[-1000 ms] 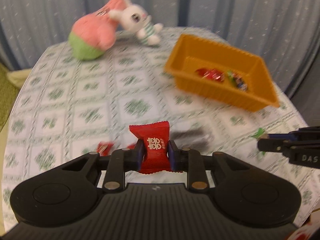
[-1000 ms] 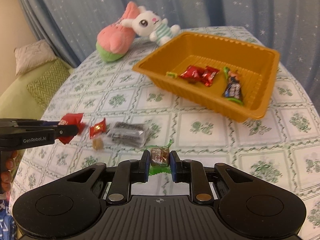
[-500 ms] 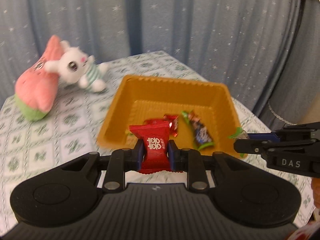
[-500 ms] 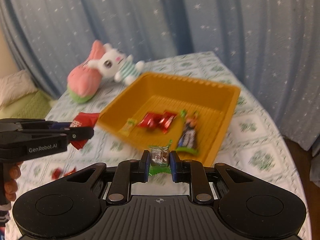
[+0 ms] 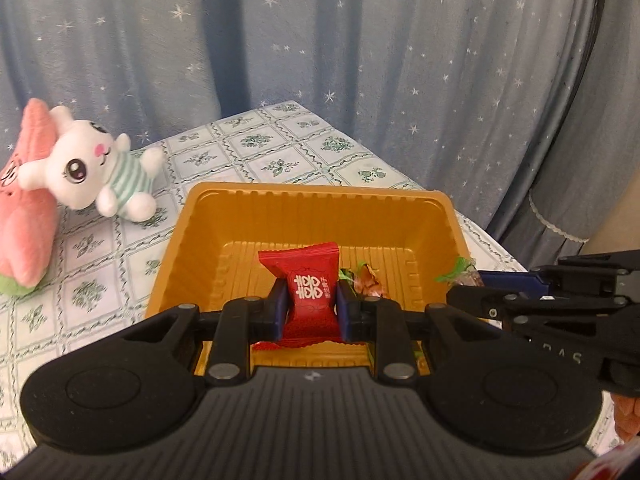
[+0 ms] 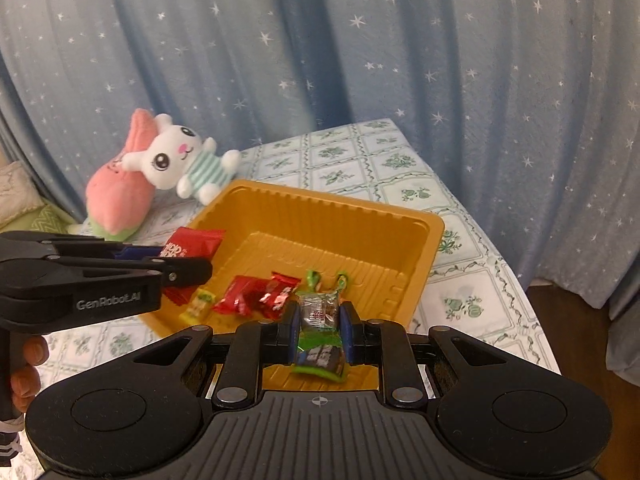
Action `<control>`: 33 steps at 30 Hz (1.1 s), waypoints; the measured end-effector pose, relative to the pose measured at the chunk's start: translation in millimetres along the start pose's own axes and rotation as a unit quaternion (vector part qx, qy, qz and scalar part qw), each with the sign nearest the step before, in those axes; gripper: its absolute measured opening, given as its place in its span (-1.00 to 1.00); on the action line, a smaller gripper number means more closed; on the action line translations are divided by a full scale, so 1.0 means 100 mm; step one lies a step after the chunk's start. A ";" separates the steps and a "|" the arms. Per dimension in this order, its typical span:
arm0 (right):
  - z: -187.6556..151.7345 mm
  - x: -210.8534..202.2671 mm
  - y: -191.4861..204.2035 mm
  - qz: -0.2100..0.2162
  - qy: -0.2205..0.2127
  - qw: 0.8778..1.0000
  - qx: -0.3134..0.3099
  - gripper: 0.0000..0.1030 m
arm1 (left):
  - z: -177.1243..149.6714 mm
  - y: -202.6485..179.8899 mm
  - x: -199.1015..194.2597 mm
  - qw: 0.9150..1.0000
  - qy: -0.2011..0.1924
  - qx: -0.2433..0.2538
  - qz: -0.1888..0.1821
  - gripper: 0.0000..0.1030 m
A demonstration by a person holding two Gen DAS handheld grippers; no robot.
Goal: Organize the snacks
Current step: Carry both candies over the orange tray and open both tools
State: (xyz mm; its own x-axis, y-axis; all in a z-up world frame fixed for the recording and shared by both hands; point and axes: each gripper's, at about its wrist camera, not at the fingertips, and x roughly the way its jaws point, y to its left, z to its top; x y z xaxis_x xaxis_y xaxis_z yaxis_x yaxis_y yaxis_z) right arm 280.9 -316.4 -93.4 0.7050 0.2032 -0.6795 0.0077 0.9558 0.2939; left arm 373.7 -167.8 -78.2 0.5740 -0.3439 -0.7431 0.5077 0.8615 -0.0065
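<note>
My left gripper point(image 5: 311, 305) is shut on a red candy packet point(image 5: 306, 280) and holds it over the orange tray point(image 5: 312, 196). It also shows in the right wrist view point(image 6: 188, 256) at the tray's left rim. My right gripper point(image 6: 320, 330) is shut on a green-wrapped candy point(image 6: 319, 311) over the tray's point(image 6: 340, 210) near side; it shows at the right of the left wrist view point(image 5: 460, 276). In the tray lie red candies point(image 6: 256, 294), a small yellow one point(image 6: 198, 306) and a dark bar point(image 6: 318, 360).
A white rabbit plush point(image 6: 178, 162) leans on a pink and green plush point(image 6: 116, 196) at the table's far left. The green-patterned tablecloth point(image 6: 460, 300) ends near the tray's right side. A blue starry curtain point(image 6: 360, 60) hangs behind.
Both grippers have lifted from the tablecloth and moved forward with their candies, and now hang over the tray. The loose snacks on the cloth have dropped out of view.
</note>
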 end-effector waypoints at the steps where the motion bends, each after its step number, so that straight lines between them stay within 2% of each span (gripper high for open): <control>1: 0.01 0.03 -0.02 -0.002 0.000 1.000 0.002 -0.59 | 0.02 -0.01 0.04 1.000 0.002 0.002 0.000 -0.54; 15: 0.15 0.23 -0.20 -0.014 0.003 1.000 0.015 -0.59 | 0.17 -0.13 0.50 1.000 0.027 0.015 0.000 -0.54; 33: 0.19 0.27 -0.23 -0.010 0.003 1.000 0.017 -0.59 | 0.12 0.02 0.43 0.999 0.029 0.001 0.018 -0.49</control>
State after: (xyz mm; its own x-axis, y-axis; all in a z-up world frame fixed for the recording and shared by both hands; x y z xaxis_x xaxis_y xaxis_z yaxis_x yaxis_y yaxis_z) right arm 313.7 -337.1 -105.8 0.7002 0.1851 -0.6895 0.0467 0.9519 0.3030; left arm 407.3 -184.9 -101.7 0.5538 -0.2896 -0.7807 0.4884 0.8723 0.0229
